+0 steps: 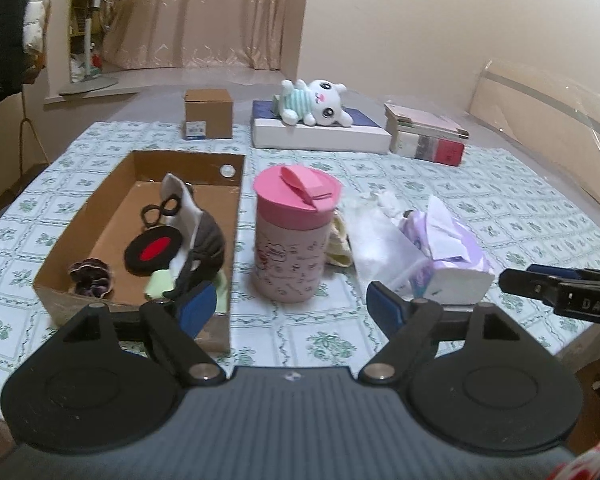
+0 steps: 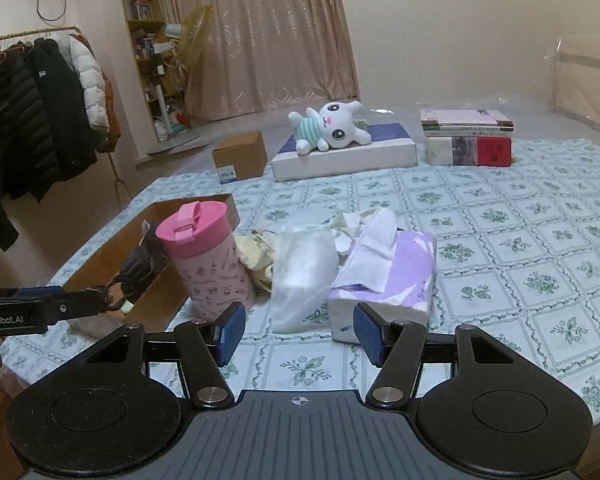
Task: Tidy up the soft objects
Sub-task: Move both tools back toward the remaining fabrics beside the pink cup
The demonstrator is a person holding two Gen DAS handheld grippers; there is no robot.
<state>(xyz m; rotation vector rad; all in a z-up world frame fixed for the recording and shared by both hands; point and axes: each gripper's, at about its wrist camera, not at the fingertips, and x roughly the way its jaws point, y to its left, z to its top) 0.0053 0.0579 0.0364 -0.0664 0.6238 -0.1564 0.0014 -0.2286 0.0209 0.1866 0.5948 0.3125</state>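
Both grippers, left (image 1: 288,308) and right (image 2: 300,334), hang spread and empty. Dark soft items (image 1: 188,236) already lie in the cardboard box (image 1: 76,240); yellow cloth (image 2: 256,258) and white pouch (image 2: 304,272) remain on the table beside the pink cup (image 2: 210,264). Next, probably: pinch one, lift over the rim.

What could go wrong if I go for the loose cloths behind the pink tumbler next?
1. The pink tumbler stands right against the yellow cloth; reaching past could tip it.
2. The clear bag lies on the cloths and leans on the tissue pack, so a pull may drag both.
3. The cardboard box is already crowded near its front corner; items might spill.
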